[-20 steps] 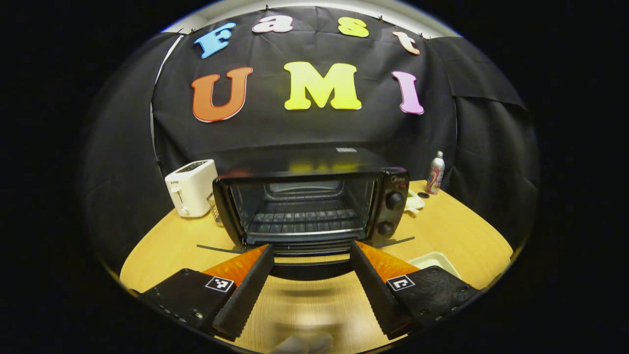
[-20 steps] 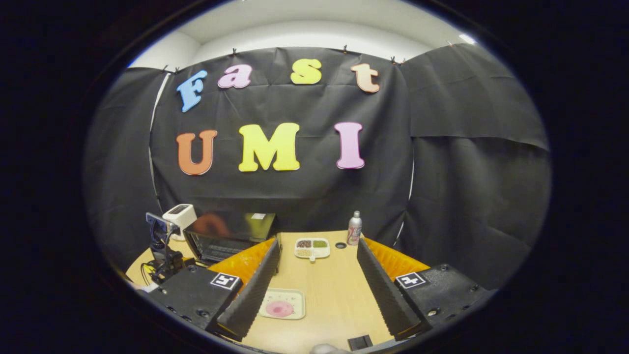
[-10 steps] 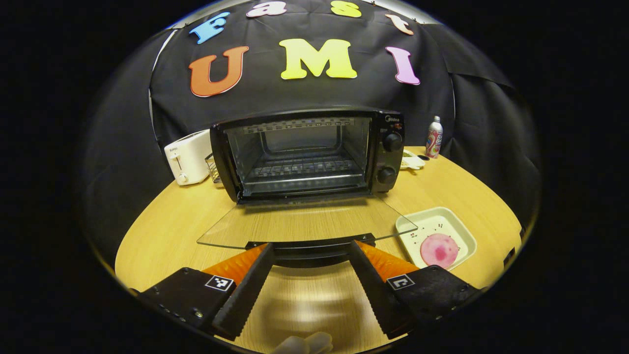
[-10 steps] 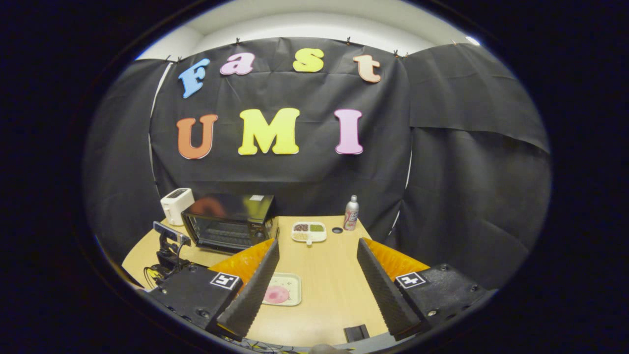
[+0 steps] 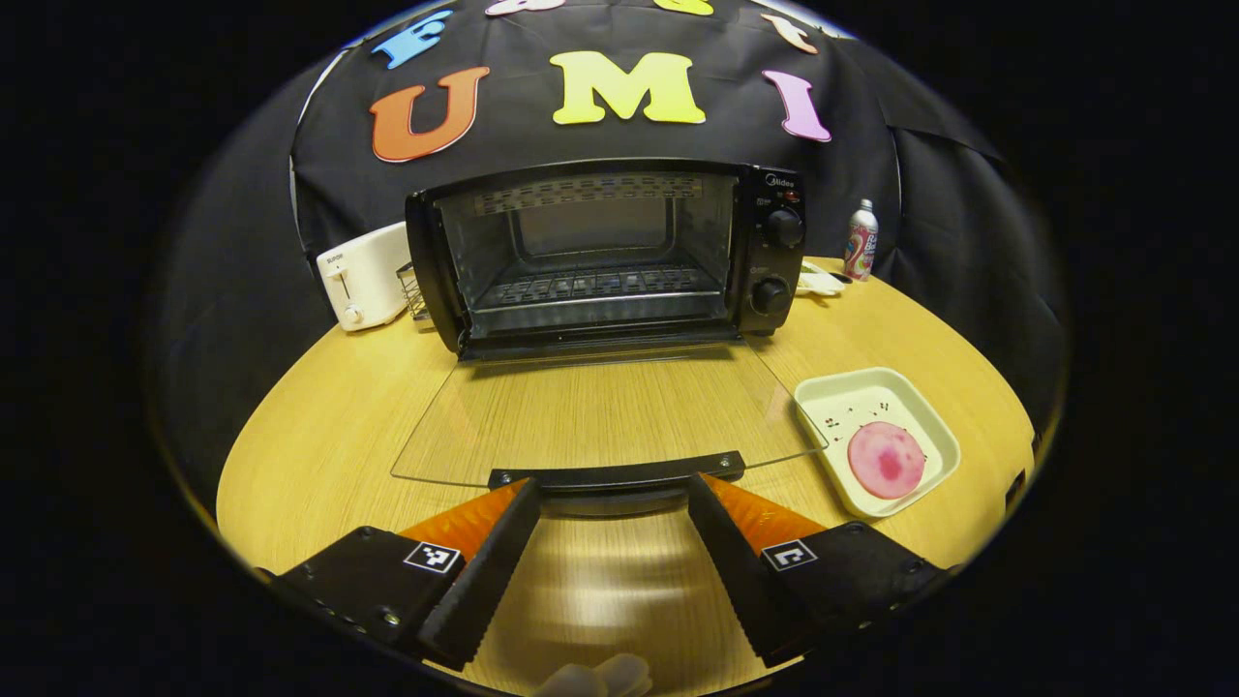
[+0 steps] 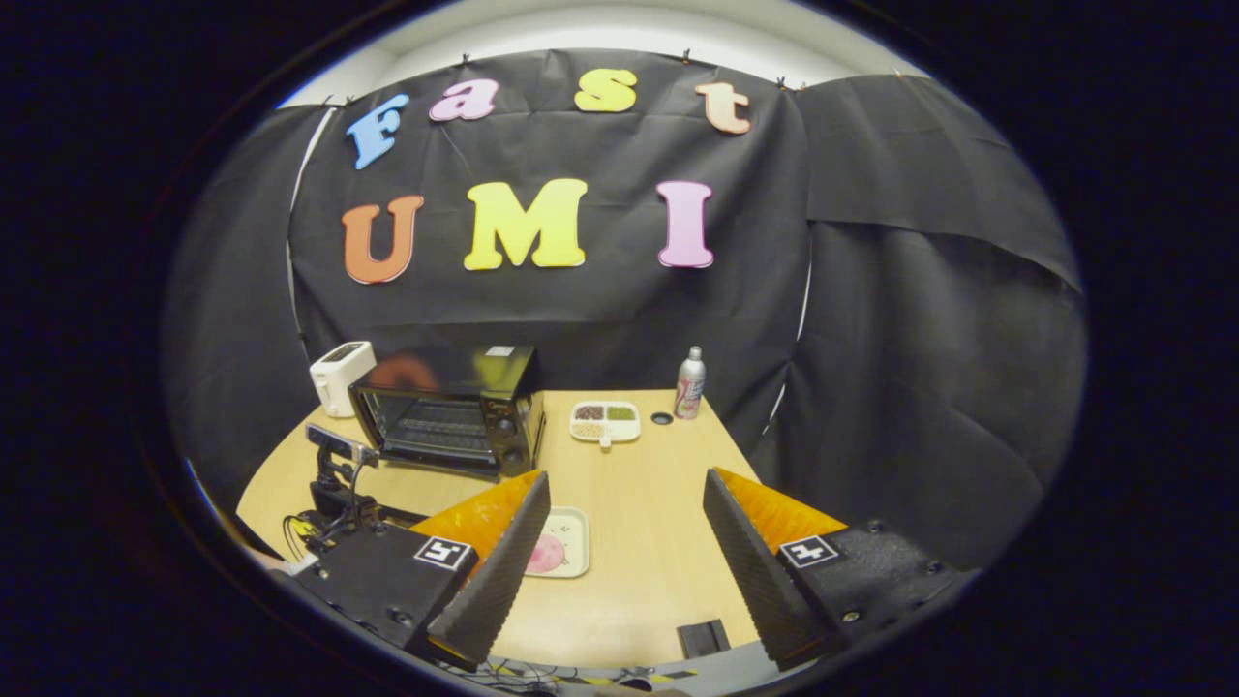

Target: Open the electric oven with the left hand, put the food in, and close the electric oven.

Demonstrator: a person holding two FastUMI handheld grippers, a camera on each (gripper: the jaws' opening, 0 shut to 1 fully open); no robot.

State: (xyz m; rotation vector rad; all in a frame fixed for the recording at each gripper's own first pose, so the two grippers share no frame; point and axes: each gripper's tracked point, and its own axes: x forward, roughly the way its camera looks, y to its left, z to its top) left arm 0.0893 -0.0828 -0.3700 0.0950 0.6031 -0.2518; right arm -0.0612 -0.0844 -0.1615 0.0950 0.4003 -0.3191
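- Booth wall [image 6: 600, 310]: black cloth, hung by small clips along its top edge, ahead of both claws
- Side cloth panel [image 6: 929, 319]: black, creased, to the right of the right claw
- Ceiling strip [image 6: 600, 39]: pale, lit, above the cloth
- Table [image 5: 319, 426]: light wood grain, rounded edge, directly beneath and ahead of the claws
- Light: glare patch on the table surface [image 5: 590, 590] between the left claw's fingers
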